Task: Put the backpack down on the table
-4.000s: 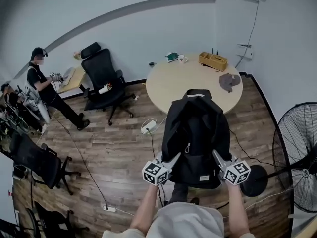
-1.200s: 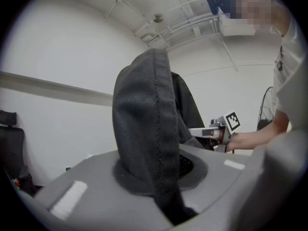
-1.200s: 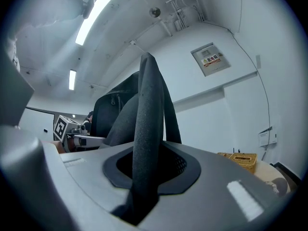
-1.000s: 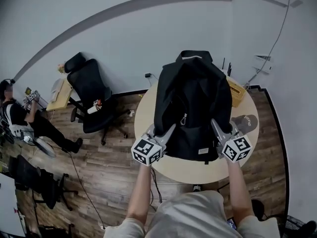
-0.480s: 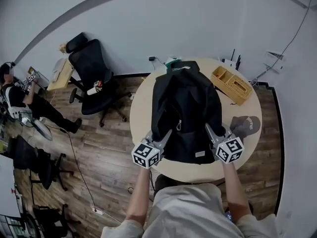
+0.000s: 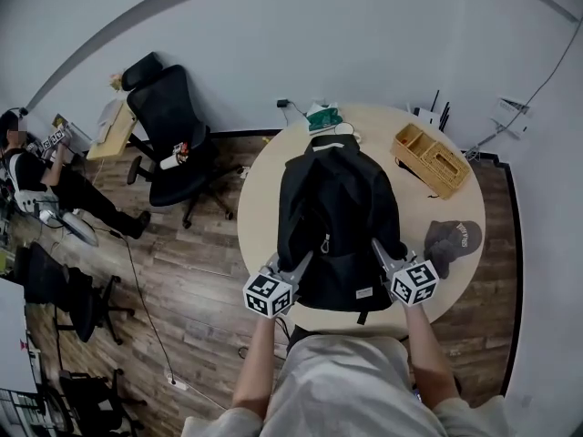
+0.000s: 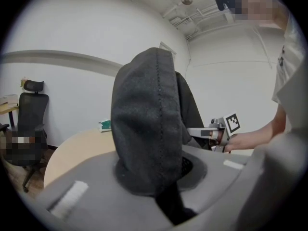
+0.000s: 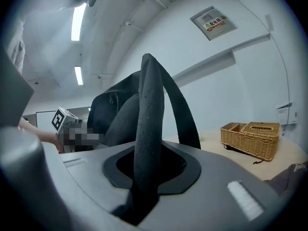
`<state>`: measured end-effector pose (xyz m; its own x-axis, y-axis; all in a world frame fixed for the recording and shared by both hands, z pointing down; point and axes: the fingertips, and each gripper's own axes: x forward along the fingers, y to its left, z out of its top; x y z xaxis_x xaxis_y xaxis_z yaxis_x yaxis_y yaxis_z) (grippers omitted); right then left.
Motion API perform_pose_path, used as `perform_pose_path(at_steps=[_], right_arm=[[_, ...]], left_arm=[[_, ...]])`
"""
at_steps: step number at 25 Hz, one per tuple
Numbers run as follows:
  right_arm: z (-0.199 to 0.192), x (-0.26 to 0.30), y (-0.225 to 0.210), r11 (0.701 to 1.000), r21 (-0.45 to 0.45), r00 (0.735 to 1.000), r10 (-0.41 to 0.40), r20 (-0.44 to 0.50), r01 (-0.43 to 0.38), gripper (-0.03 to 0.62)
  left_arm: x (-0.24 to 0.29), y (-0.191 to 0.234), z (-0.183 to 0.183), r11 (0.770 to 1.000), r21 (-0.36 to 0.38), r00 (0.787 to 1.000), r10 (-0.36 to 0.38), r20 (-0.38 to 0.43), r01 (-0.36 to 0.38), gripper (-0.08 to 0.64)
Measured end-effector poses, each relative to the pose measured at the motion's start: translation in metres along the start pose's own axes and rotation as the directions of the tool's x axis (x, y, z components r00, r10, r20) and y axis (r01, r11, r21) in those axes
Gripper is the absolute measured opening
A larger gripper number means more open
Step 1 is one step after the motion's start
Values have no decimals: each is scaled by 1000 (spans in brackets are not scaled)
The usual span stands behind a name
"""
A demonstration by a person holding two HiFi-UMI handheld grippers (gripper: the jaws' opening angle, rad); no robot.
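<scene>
We had left gripper (image 6: 296, 264) and right gripper (image 6: 381, 253) clamped on straps of the black fabric backpack (image 6: 335, 212) over the round beige table (image 6: 262, 209), wicker basket (image 6: 431, 159) and grey cap (image 6: 453, 240) close beside.

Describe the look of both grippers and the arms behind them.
The left gripper and right gripper each have slim silver-grey jaws with dark inner pads and a white cube printed with black square markers. No cables show. Forearms are bare below a light short-sleeved shirt.

No legible txt: wall sign (image 8: 213, 22) & cap (image 6: 453, 240) print too small.
</scene>
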<state>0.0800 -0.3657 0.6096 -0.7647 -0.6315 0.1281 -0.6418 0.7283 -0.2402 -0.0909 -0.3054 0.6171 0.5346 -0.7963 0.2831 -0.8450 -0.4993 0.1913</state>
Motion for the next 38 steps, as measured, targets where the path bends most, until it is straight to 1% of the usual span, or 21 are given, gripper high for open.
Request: perform_pose_path(at_steps=[3,8,19,28,38], right_arm=[[-9,8,-5,1000,2,1000,-12,-8,12,69],[-15,18,-21,999,18,999,-27,-28,27,70],[-29,44,-45,996,40,992,-78,-98,83,71],[-40,59,-62,990,63,983,-114,-141,124,70],[-59,59,-79,972,148,973,-155,-169,181,69]], left_arm=[[7,8,-6,1000,-4,1000,15,-4,-15,95],[23,18,-6,999,2,999,34,-14,-34,95],[50,45,-11,998,-50,998,48,-29,-50,95],[72,64,-16,994,-103,998,35,-61,-42,101],[95,76,-26,991,-129,994,7,-109,-22,115]])
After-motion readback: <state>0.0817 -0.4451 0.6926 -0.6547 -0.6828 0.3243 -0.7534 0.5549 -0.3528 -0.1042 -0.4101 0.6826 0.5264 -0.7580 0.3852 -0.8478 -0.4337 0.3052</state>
